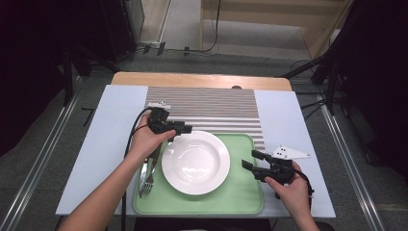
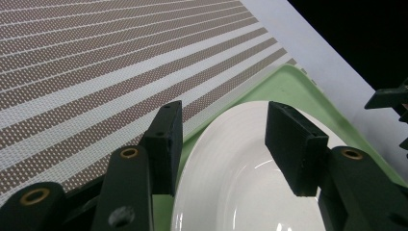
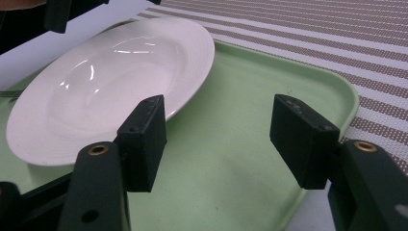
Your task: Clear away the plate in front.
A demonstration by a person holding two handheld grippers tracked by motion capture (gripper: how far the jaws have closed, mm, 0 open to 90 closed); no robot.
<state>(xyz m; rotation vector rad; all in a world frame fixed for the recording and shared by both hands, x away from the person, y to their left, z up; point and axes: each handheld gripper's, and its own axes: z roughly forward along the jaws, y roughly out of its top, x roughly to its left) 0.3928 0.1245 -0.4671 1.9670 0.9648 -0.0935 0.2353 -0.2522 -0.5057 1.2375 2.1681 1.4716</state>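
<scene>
- The white plate (image 1: 196,162) sits on the green tray (image 1: 240,192), left of the tray's middle; in the left gripper view its near part runs off the bottom edge, and one jaw pad covers a stretch of its rim.
- The left gripper (image 1: 185,129) hovers at about 11 o'clock of the plate, its jaws standing apart over the plate's rim, one pad outside the rim and one over the bowl; nothing is pressed between them.
- The right gripper (image 1: 250,160) sits at about 3 o'clock of the plate, above bare tray, jaws spread with only tray surface between them.
- A fork (image 1: 146,179) lies at the tray's left edge, at about 9 o'clock of the plate; the person's left hand (image 1: 146,142) covers its handle. A second piece of cutlery seems to lie beside it, too small to tell.
- The striped placemat (image 1: 207,108) lies at 12 o'clock, its near edge tucked under the tray's rim.
- The table (image 1: 110,139) ends are cut short by dark surroundings, where little can be made out.
- No brand, label or writing is readable anywhere.
</scene>
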